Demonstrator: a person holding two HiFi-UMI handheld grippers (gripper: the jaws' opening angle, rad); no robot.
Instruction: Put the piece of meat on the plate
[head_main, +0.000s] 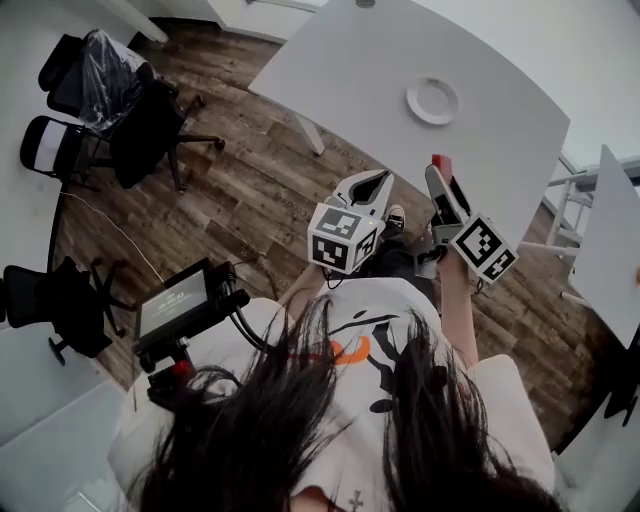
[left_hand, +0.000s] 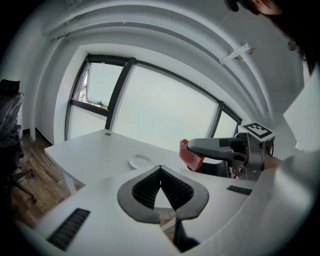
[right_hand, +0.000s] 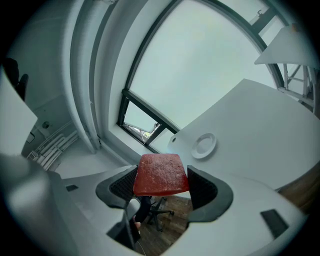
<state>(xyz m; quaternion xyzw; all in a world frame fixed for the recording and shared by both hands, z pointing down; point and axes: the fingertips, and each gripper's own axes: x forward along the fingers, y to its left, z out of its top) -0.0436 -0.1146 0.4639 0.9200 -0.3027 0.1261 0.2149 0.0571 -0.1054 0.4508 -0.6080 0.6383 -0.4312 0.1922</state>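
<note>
A flat red piece of meat (right_hand: 161, 174) is clamped between the pads of my right gripper (right_hand: 161, 184), which is shut on it. In the head view the meat (head_main: 441, 164) and right gripper (head_main: 440, 178) hang in the air short of the white table's near edge (head_main: 500, 160). A small round white plate (head_main: 433, 101) lies on that table, beyond the meat; the plate (right_hand: 204, 145) is apart from it. My left gripper (head_main: 368, 188) is held beside the right one, jaws closed together on nothing (left_hand: 160, 172). The left gripper view shows the meat (left_hand: 190, 154) and plate (left_hand: 139, 161).
Black office chairs (head_main: 120, 110) stand on the wooden floor at the left, another chair (head_main: 60, 300) nearer. A small monitor on a mount (head_main: 180, 300) sits by the person's left side. A second white table (head_main: 615, 240) stands at the right. Large windows lie behind the table.
</note>
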